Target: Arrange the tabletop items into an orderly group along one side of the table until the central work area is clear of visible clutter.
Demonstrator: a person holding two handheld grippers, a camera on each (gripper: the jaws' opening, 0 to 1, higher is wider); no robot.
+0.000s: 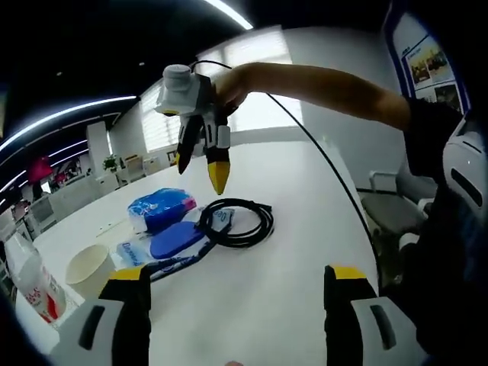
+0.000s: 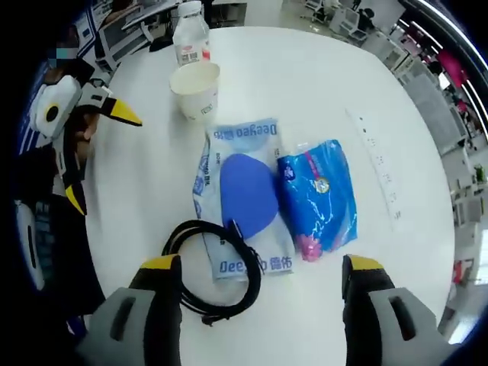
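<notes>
Tabletop items sit bunched on the white table (image 2: 320, 69), ahead of the right gripper (image 2: 255, 293), whose fingers stand wide apart and empty. Largest to smallest: the Deegao wipes pack (image 2: 217, 191) with a blue oval pad (image 2: 248, 191) on it, the blue tissue pack (image 2: 320, 194) touching its side, the black cable coil (image 2: 213, 267) nearest the fingers, then paper cup (image 2: 196, 88) and bottle (image 2: 191, 34) beyond. The left gripper (image 1: 236, 305) is likewise open and empty. Grouping looks well along; shifting it sideward seems left.

Left gripper view looks low across the white table (image 1: 297, 198); right gripper view looks steeply down from above. Both share the coiled cable (image 1: 242, 221) (image 2: 217, 267), centre frame.
</notes>
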